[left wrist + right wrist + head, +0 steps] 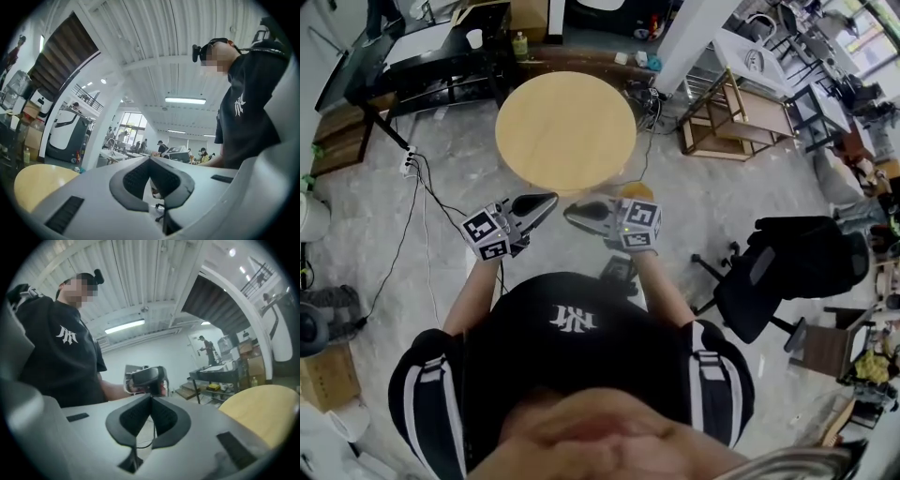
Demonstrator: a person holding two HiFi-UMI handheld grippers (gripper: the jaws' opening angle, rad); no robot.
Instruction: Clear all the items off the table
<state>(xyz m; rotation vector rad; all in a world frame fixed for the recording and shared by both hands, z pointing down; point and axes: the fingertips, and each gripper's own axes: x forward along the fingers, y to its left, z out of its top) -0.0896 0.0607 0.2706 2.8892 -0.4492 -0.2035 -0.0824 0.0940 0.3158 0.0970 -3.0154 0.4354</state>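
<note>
The round wooden table [565, 127] has nothing lying on its top in the head view. A person holds both grippers side by side just short of the table's near edge, with the tips turned toward each other. My left gripper [551, 201] has its jaws closed together, with nothing between them. My right gripper [569, 212] is shut too and also holds nothing. In the left gripper view the shut gripper [150, 160] faces the person's black shirt, and the table [37, 180] shows at lower left. The right gripper view shows its own closed gripper [151, 398], the left gripper [146, 376] beyond, and the table [262, 408] at right.
A black office chair [787, 272] stands on the floor at the right. A wooden frame rack [731, 117] is at the back right, a black desk [422, 56] at the back left. Cables [422, 202] and a power strip [408, 161] lie on the floor at left.
</note>
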